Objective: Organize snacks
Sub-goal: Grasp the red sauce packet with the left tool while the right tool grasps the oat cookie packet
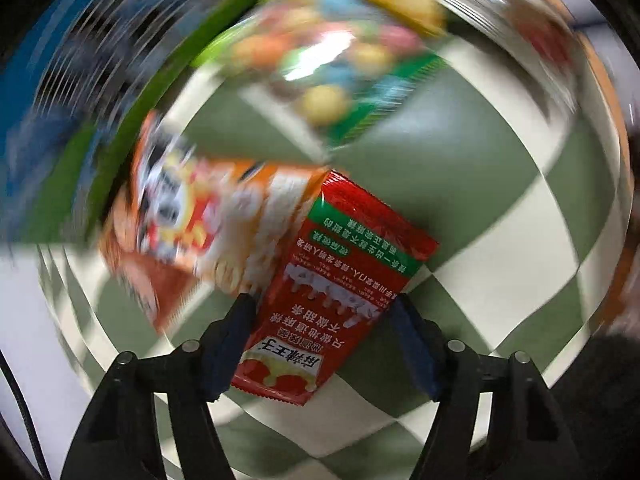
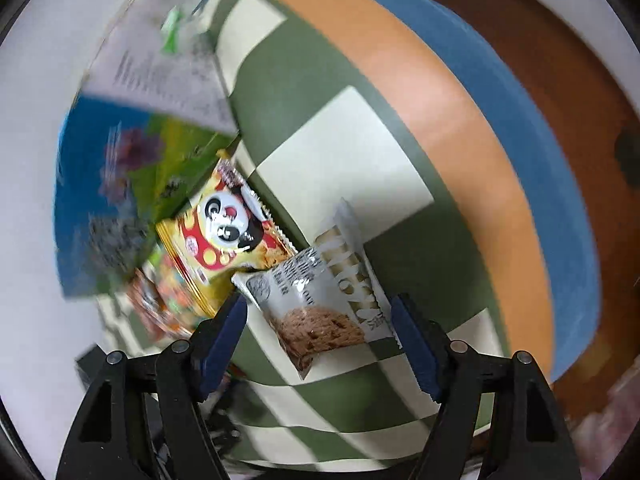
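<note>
Left fingers (image 1: 322,304) clamping red packet (image 1: 340,276); right fingers (image 2: 320,308) open around grey packet (image 2: 320,304).

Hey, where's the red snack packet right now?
In the left wrist view, the red snack packet lies low in the middle on the checked cloth, between the left hand-held gripper's fingers, its upper left edge against an orange packet.

Both wrist cams: close, downward.
</note>
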{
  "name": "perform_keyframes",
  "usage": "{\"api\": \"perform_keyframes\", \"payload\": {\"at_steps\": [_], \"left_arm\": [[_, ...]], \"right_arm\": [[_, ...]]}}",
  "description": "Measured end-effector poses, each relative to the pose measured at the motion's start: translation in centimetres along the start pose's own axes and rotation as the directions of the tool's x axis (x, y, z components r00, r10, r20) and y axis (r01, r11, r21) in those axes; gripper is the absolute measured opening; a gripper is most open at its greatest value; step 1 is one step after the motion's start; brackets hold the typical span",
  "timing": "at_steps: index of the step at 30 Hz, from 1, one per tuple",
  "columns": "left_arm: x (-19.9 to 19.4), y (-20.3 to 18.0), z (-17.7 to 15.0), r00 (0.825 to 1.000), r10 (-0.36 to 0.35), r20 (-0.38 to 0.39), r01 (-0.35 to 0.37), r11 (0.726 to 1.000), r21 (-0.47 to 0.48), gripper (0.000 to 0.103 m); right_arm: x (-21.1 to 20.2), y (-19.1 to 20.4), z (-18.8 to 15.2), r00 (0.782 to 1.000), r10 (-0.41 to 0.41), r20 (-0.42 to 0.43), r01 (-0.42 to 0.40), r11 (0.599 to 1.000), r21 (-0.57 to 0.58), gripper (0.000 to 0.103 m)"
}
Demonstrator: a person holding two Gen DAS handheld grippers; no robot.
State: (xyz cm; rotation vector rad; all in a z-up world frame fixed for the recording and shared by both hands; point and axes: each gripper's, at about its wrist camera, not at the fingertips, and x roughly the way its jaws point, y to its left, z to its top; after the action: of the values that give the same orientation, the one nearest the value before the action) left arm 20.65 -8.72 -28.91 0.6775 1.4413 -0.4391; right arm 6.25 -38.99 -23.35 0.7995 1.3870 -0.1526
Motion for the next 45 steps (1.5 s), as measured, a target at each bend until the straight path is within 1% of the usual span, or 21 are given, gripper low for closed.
{"api": "perform_keyframes", "payload": {"at_steps": [1,3,5,6,9,11,13,16,20,22,25,27,30,33,34,36,37,38,39,44,45], "left_arm": [[0.1,1.5,-0.3,0.998,-0.056,-0.025,0.053,0.992,-0.113,0.067],[0.7,3.9,-1.2,0.985,-0.165,-0.051,0.143,0.944,-0.297,0.067],[1.3,6.3,-2.6,0.961,-0.272,-0.046,0.220,0.857,-0.465,0.067],[1.7,7.5,-3.6,0.946,-0.322,-0.031,0.254,0.799,-0.544,0.067],[2.4,9.8,-5.7,0.918,-0.397,0.012,0.300,0.674,-0.675,0.067],[2.5,10.4,-6.4,0.913,-0.406,0.027,0.305,0.641,-0.704,0.067],[2.5,10.7,-6.7,0.914,-0.403,0.034,0.304,0.629,-0.716,0.067],[2.9,11.0,-7.1,0.914,-0.404,0.034,0.303,0.625,-0.719,0.067],[3.4,11.9,-8.1,0.915,-0.401,0.035,0.302,0.626,-0.719,0.067],[3.3,11.4,-7.7,0.918,-0.396,0.032,0.300,0.637,-0.710,0.067],[2.0,10.5,-6.5,0.923,-0.384,0.020,0.291,0.664,-0.689,0.067],[0.8,9.7,-6.2,0.933,-0.358,0.024,0.284,0.696,-0.660,0.067],[-1.1,8.7,-5.4,0.955,-0.294,0.027,0.254,0.770,-0.585,0.067],[-1.0,6.7,-3.7,0.968,-0.249,-0.018,0.211,0.855,-0.474,0.075],[-0.3,5.7,-3.1,0.968,-0.247,-0.051,0.201,0.879,-0.432,0.075],[0.8,4.5,-2.6,0.969,-0.232,-0.084,0.182,0.902,-0.392,0.075],[1.1,4.1,-2.5,0.977,-0.200,-0.074,0.157,0.909,-0.386,0.068],[1.0,3.9,-2.4,0.984,-0.170,-0.060,0.134,0.912,-0.387,0.058],[0.9,3.9,-2.5,0.986,-0.162,-0.049,0.130,0.909,-0.397,0.054],[0.0,6.9,-4.7,0.980,-0.201,0.005,0.167,0.799,-0.578,0.051],[0.1,7.6,-5.1,0.977,-0.212,0.011,0.174,0.773,-0.610,0.051]], "right_arm": [[-0.2,-0.3,-0.1,1.000,0.015,0.012,-0.015,1.000,0.019,0.077],[-0.5,-0.7,-0.3,0.999,0.024,0.025,-0.025,0.999,0.032,0.077],[-0.9,-1.1,-0.6,0.999,0.029,0.036,-0.031,0.998,0.053,0.077],[-1.1,-1.4,-0.9,0.999,0.044,0.031,-0.046,0.996,0.078,0.077],[-1.4,-2.7,-2.0,0.993,0.115,0.020,-0.116,0.979,0.168,0.077],[-1.3,-2.8,-3.1,0.989,0.146,0.006,-0.145,0.970,0.193,0.077],[-0.4,-2.1,-3.4,0.986,0.166,-0.018,-0.159,0.967,0.201,0.077],[1.0,-1.8,-2.3,0.988,0.154,-0.006,-0.148,0.962,0.228,0.077],[2.5,-1.8,0.1,0.997,0.072,-0.003,-0.069,0.961,0.269,0.079],[2.7,-0.8,1.2,1.000,-0.006,0.011,0.003,0.980,0.198,0.079],[3.1,2.3,1.4,0.993,-0.118,0.031,0.119,0.992,-0.045,0.075],[3.3,4.1,0.5,0.977,-0.208,0.049,0.214,0.951,-0.223,0.067],[4.1,5.4,-1.0,0.960,-0.280,0.029,0.271,0.890,-0.366,0.071],[3.8,5.4,-1.9,0.969,-0.245,0.011,0.230,0.891,-0.392,0.086],[3.5,5.5,-2.2,0.971,-0.240,0.021,0.229,0.893,-0.387,0.086],[2.7,5.3,-2.8,0.976,-0.217,0.032,0.214,0.905,-0.368,0.086],[2.1,5.0,-3.0,0.979,-0.198,0.039,0.199,0.916,-0.347,0.086],[1.7,4.9,-3.0,0.981,-0.189,0.044,0.192,0.922,-0.337,0.086],[1.4,4.8,-3.1,0.982,-0.185,0.050,0.191,0.927,-0.322,0.086],[1.9,3.9,-1.7,0.986,-0.154,0.066,0.166,0.953,-0.254,0.086],[2.5,4.1,-1.5,0.985,-0.157,0.068,0.170,0.952,-0.256,0.079]]}}
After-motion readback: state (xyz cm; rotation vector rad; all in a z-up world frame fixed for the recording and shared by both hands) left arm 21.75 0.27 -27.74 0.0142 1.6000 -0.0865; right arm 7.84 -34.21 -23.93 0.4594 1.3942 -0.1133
